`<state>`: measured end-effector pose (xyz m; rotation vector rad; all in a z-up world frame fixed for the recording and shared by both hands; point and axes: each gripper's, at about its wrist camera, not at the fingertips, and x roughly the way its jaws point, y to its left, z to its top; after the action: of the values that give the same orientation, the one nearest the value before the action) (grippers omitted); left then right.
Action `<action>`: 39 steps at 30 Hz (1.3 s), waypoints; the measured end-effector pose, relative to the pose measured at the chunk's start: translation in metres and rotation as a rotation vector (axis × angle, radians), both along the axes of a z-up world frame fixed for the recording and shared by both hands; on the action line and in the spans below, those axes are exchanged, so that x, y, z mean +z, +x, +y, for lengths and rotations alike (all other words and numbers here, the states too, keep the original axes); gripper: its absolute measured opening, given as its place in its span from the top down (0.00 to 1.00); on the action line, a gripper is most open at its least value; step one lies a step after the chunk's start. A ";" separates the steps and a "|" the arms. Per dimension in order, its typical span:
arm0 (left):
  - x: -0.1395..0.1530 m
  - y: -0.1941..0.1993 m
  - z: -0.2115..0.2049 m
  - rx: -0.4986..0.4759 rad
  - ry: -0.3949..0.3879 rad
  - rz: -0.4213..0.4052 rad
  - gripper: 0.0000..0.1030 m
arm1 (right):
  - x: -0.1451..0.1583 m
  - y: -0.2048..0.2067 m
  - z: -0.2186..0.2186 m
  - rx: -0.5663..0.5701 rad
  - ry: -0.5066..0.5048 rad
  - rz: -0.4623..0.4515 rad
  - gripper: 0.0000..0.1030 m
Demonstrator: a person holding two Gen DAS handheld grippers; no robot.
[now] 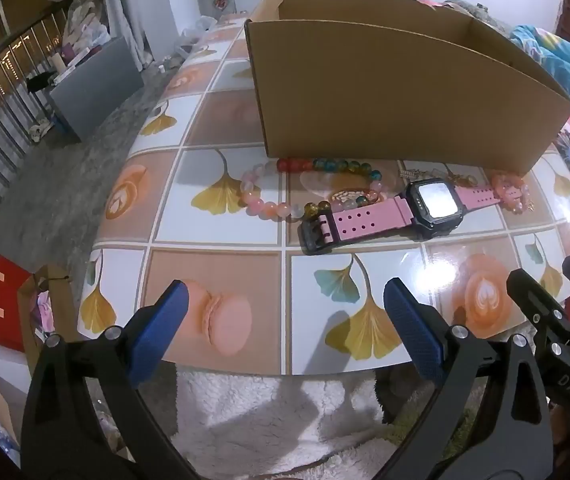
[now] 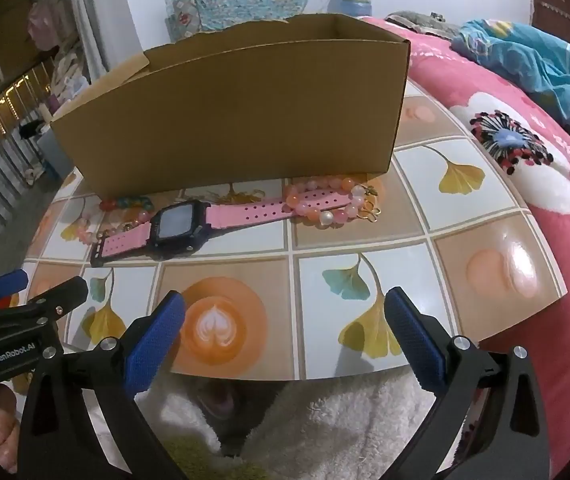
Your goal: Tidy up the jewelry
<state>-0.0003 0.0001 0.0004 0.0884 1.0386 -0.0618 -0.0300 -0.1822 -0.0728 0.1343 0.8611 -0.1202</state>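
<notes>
A pink-strapped watch with a black case [image 1: 431, 208] [image 2: 177, 226] lies on the patterned table in front of an open cardboard box [image 1: 397, 92] [image 2: 237, 120]. A multicoloured bead bracelet [image 1: 317, 188] [image 2: 125, 206] lies at the watch's left end, partly under the strap. A pink and orange bead bracelet with gold charms [image 1: 511, 196] [image 2: 333, 204] lies at its right end. My left gripper [image 1: 285, 328] is open and empty over the table's near edge. My right gripper [image 2: 285, 332] is open and empty beside it, to the right.
The tiled-pattern table [image 1: 213, 264] [image 2: 465, 208] ends just ahead of both grippers, with white fluffy fabric [image 1: 265, 412] below. A pink floral bedspread [image 2: 525, 152] lies to the right. Bags and a red box [image 1: 9, 300] sit on the floor at left.
</notes>
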 end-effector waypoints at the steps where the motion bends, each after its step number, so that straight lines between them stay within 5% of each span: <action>1: 0.000 0.000 0.000 -0.001 0.002 0.000 0.08 | 0.000 0.000 0.000 0.001 0.000 -0.002 0.06; 39: -0.006 0.003 -0.001 -0.001 0.000 0.010 0.08 | 0.007 0.000 0.002 0.003 -0.009 -0.018 0.06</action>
<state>0.0031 -0.0005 -0.0057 0.0885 1.0484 -0.0634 -0.0299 -0.1798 -0.0654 0.1256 0.8427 -0.1197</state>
